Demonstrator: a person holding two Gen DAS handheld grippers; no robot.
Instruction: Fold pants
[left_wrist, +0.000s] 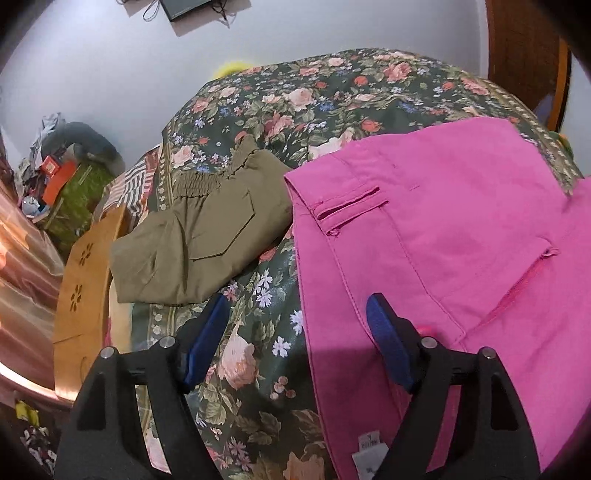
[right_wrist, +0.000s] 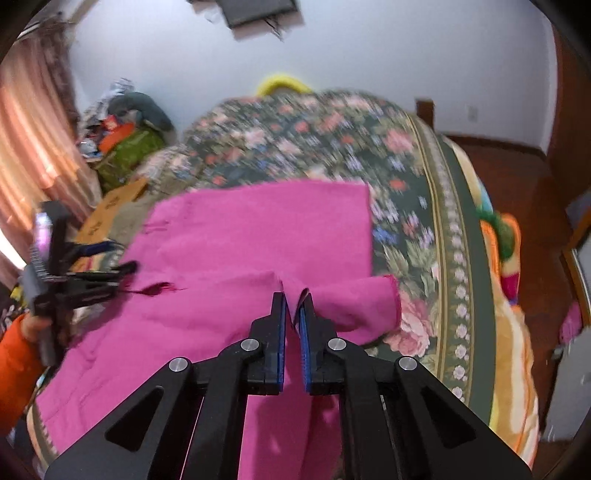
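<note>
Pink pants (left_wrist: 443, 229) lie spread on the floral bedspread (left_wrist: 314, 92), waistband and pocket slit toward the left. My left gripper (left_wrist: 295, 310) is open and empty, its jaws straddling the pants' left edge, just above it. In the right wrist view my right gripper (right_wrist: 293, 299) is shut on a fold of the pink pants (right_wrist: 258, 229) and holds a lifted leg end. The left gripper (right_wrist: 107, 266) shows there at the pants' left side, held by a hand in an orange sleeve.
Folded olive-green pants (left_wrist: 199, 236) lie on the bed left of the pink ones. A wooden board (left_wrist: 85, 295) stands at the bed's left edge. Clutter is piled (left_wrist: 62, 173) by the wall. The bed's right edge (right_wrist: 461, 277) drops to a brown floor.
</note>
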